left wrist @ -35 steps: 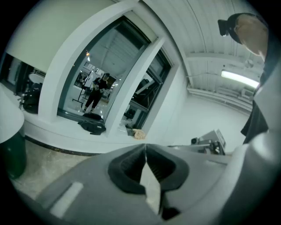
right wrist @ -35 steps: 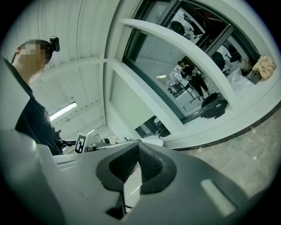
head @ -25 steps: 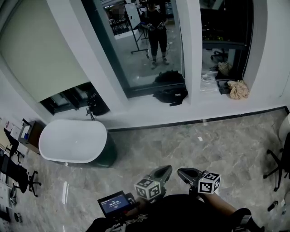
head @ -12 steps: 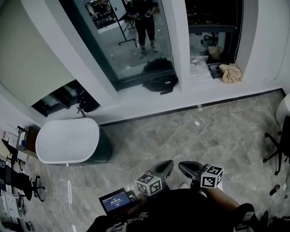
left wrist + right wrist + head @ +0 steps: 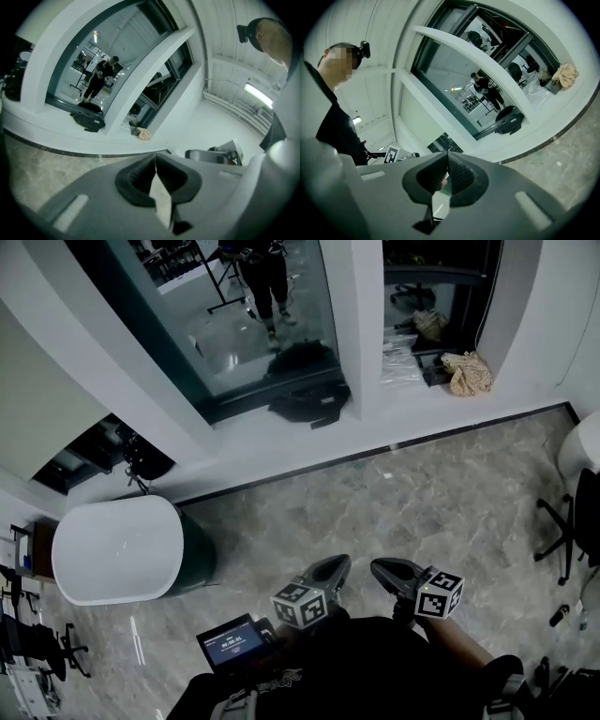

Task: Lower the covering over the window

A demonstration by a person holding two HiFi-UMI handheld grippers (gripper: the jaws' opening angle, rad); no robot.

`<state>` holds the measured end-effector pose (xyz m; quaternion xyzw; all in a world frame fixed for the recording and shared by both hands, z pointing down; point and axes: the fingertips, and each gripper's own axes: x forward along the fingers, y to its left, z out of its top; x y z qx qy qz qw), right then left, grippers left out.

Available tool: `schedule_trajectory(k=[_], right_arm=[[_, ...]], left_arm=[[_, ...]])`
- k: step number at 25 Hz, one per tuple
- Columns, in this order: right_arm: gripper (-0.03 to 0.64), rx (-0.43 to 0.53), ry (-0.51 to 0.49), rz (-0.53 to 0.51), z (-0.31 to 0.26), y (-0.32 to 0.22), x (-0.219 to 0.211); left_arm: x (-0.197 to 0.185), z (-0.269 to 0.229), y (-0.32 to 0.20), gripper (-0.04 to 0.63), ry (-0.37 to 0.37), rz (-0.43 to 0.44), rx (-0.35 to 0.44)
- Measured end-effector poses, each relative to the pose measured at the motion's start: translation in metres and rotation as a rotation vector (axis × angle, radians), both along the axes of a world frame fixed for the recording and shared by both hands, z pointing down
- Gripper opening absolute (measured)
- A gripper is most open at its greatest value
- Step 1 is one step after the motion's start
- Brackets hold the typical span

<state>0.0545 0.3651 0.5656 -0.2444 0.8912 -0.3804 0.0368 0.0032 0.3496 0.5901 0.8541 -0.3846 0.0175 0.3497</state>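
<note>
Both tools are clenched with nothing between the jaws: in each gripper view the ribbed pads meet at their tips. In the head view the left gripper (image 5: 336,565) and the right gripper (image 5: 382,570) sit side by side, low against the person's dark torso, noses toward the window wall across the marble floor (image 5: 394,512). The roller blind (image 5: 42,399), a pale beige panel, hangs at the far left, well apart from both grippers. It is drawn partway down, with a dark strip of window pane (image 5: 89,451) showing beneath its lower edge. A white oval bathtub (image 5: 112,549) stands below that pane. A black bag (image 5: 305,401) lies on the sill of the next window, whose glass reflects a standing person.
</note>
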Motion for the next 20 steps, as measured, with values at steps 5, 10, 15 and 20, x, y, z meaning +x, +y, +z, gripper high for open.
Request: schedule_trajectory(k=[5, 10, 15, 20], right_arm=[[0.006, 0.018, 0.013, 0.068, -0.024, -0.097, -0.041], [0.006, 0.076, -0.006, 0.064, -0.037, -0.173, -0.082], [0.006, 0.078, 0.006, 0.062, -0.029, -0.236, -0.076], [0.006, 0.07, -0.016, 0.034, -0.012, -0.322, -0.04]], left_arm=[[-0.043, -0.029, -0.104, 0.005, 0.016, 0.029, 0.059], [-0.08, -0.029, -0.177, 0.005, 0.006, 0.028, 0.061], [-0.087, -0.012, -0.243, 0.005, -0.014, -0.001, 0.014], [-0.065, -0.003, -0.336, 0.005, -0.059, -0.053, 0.033]])
